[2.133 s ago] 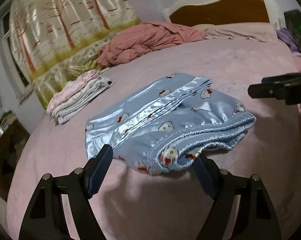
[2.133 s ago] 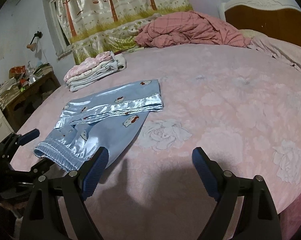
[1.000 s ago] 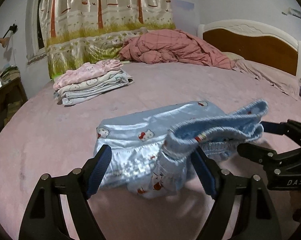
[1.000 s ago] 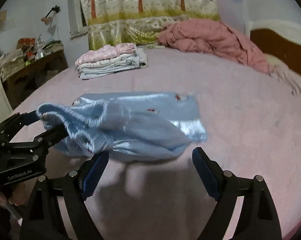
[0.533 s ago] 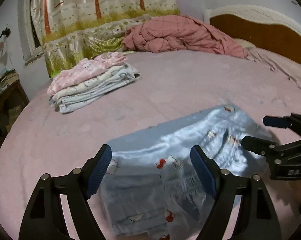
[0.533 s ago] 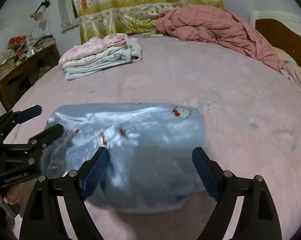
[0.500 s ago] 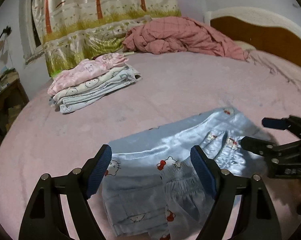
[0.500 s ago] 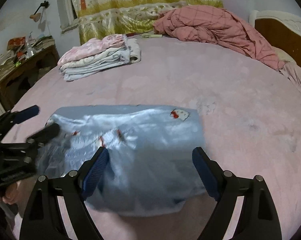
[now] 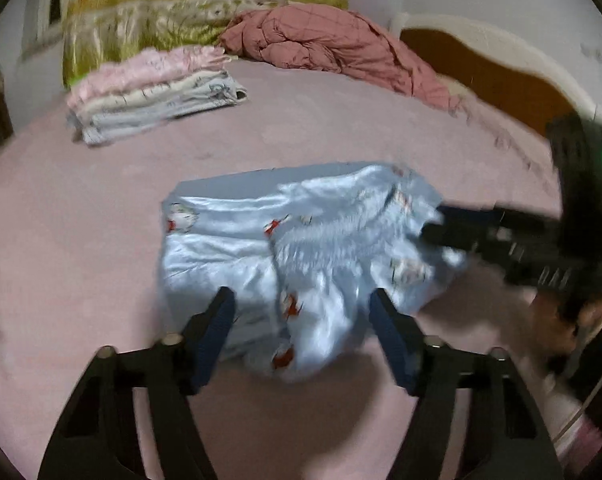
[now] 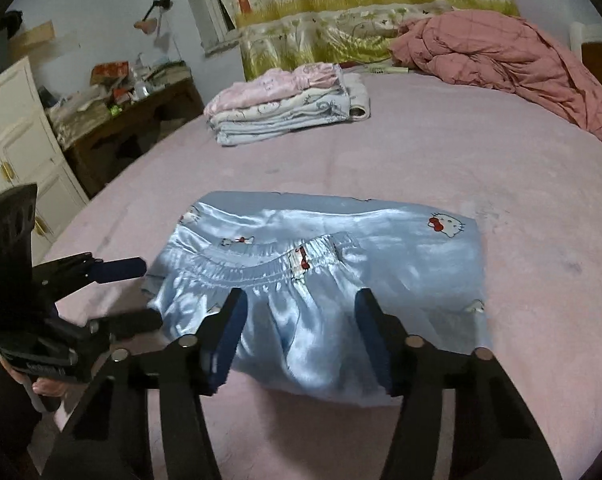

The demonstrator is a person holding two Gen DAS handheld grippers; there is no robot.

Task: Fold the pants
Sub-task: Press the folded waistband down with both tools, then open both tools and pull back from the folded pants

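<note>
- Pants (image 10: 341,264): folded on the bed (image 10: 461,152), lying just ahead of both pairs of fingers
- Left gripper (image 9: 301,316): fingers spread, holding nothing
- Right gripper (image 10: 301,312): fingers spread over the waistband, holding nothing

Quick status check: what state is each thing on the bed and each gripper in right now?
Pants: folded into a compact bundle, waistband on top, lying on the bed.
Clothes stack: folded, piled neatly.
Quilt: crumpled in a heap.
Left gripper: open, over the pants.
Right gripper: open, over the pants.
</note>
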